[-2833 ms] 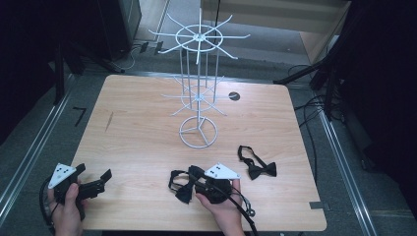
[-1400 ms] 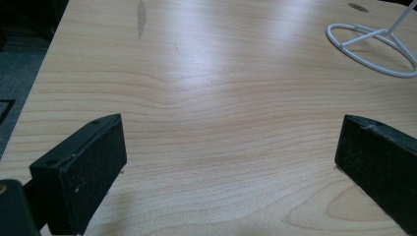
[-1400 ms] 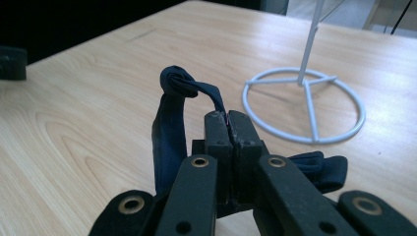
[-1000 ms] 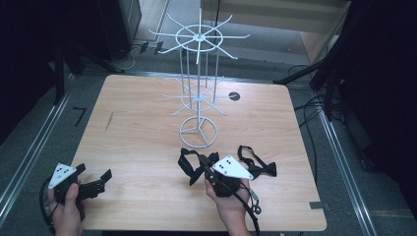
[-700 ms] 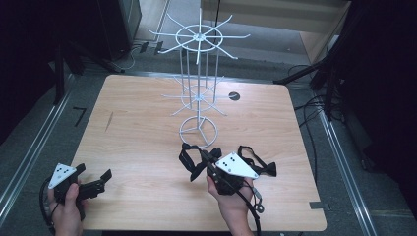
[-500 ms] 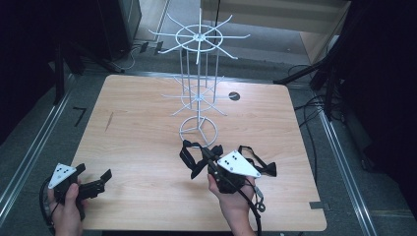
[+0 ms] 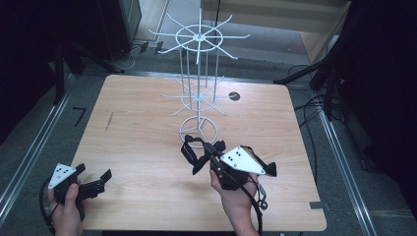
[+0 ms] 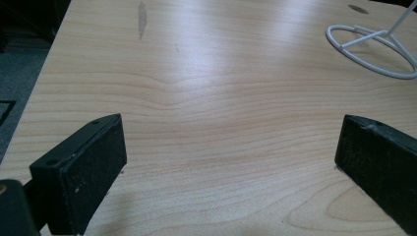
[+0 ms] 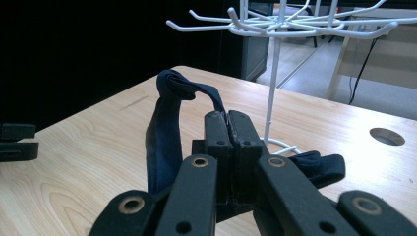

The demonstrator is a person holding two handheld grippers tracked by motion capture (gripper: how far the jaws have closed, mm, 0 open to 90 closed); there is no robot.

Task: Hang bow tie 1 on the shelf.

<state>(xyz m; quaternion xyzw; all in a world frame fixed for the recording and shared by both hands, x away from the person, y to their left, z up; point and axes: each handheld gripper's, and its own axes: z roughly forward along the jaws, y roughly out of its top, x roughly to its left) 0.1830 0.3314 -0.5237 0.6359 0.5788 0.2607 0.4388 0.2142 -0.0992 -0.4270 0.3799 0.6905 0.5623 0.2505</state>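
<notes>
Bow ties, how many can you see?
2. One bow tie hangs from the shut right gripper, near the white rack's base. The other bow tie lies on the table, partly hidden behind that gripper.

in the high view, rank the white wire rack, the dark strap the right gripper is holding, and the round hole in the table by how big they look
1. white wire rack, by far the largest, though its top stands nearer the camera.
2. dark strap, pinched in the right gripper.
3. round hole in the table, clearly the smallest.

Two bow ties: one lifted (image 7: 193, 152), one on the table (image 7: 265, 167); one wire rack (image 7: 198, 93).
</notes>
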